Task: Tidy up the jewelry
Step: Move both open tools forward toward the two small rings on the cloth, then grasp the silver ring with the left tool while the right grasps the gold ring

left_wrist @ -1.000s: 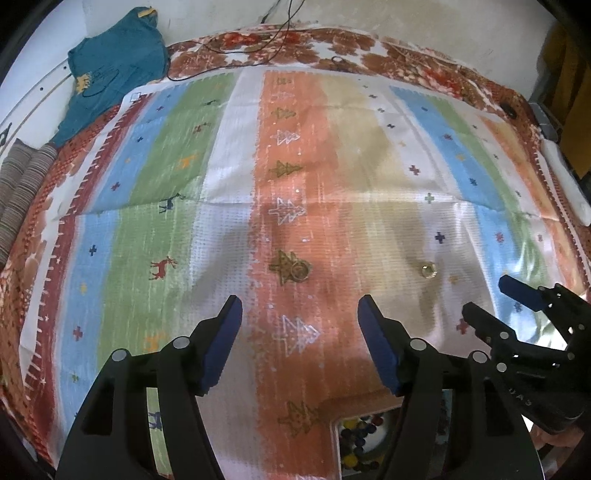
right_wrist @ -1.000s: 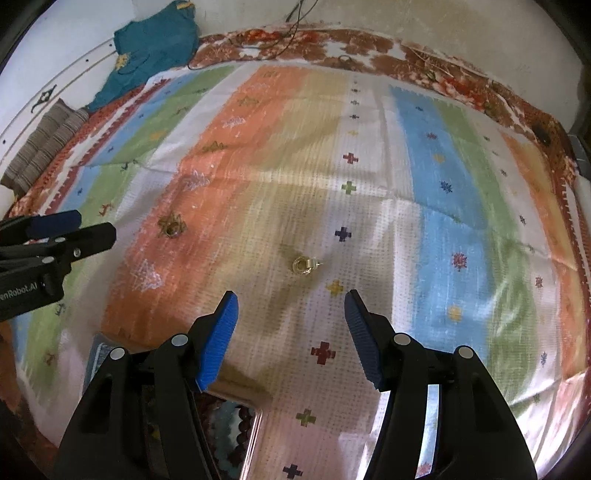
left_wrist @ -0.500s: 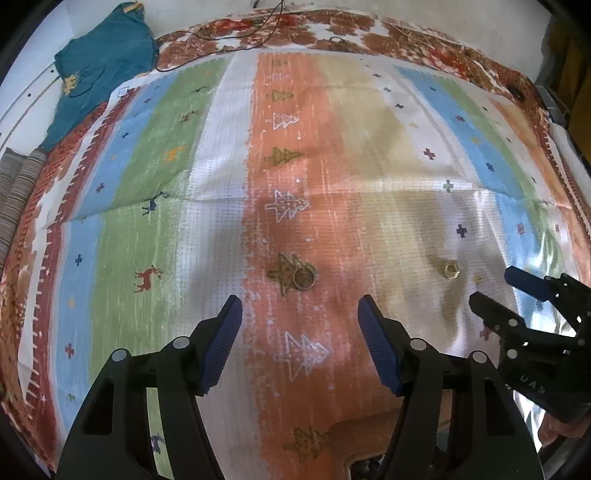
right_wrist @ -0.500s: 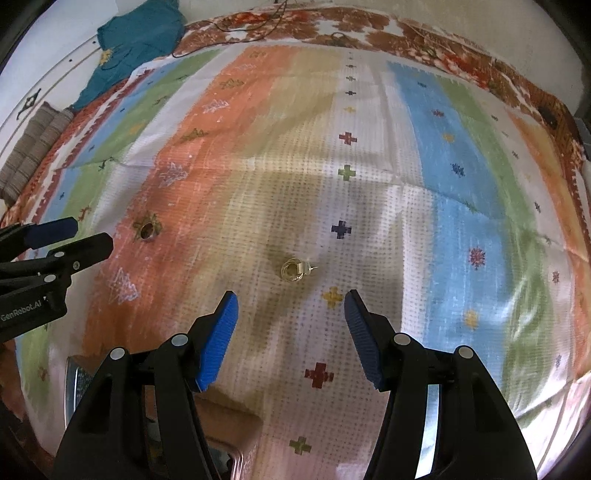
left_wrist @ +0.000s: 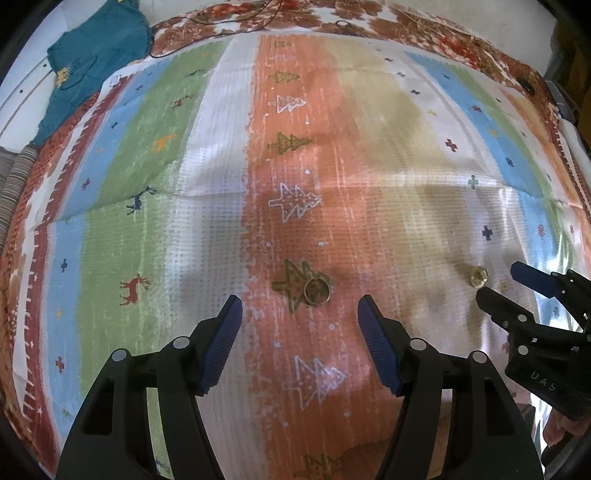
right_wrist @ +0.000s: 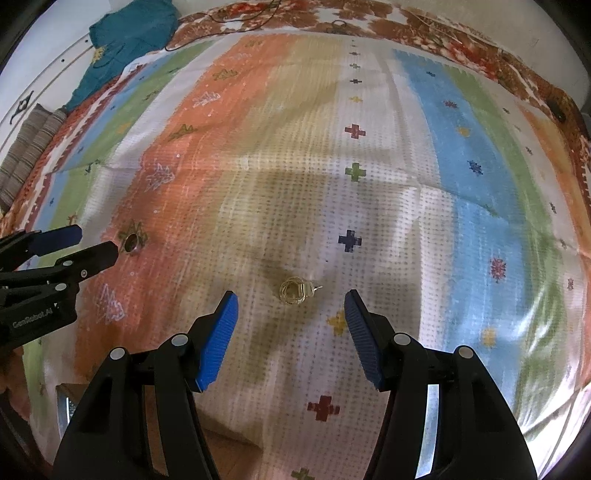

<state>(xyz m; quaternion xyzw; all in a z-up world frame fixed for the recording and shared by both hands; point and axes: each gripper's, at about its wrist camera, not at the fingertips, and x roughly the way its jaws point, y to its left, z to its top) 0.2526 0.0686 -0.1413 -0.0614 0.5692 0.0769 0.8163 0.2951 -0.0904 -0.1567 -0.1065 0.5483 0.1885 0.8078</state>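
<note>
A striped cloth in orange, green, blue and white with small tree, deer and cross figures covers the surface under both claws. Whether it lies on a bed or on the floor cannot be told from these views.

The left claw hangs over the orange stripe with its blue-padded fingers spread wide apart, gripping nothing. A plain gold band ring lies flat on the cloth just beyond the gap between the fingers, slightly right of centre, on top of an olive tree figure.

The right claw is likewise released, its fingers well apart. A small gold ornate earring with a thin post rests on the pale tan stripe just beyond that gap, close to centre, its post pointing right. It touches neither finger.

In the left wrist view the right claw comes in from the right edge with the earring just off its fingertips. In the right wrist view the left claw comes in from the left edge with the ring just beside its tips.

At the far left corner a teal garment lies past the cloth's edge, and a striped grey-brown fabric roll sits at the left. A thin dark cable trails over the cloth's red floral border at the far side.
</note>
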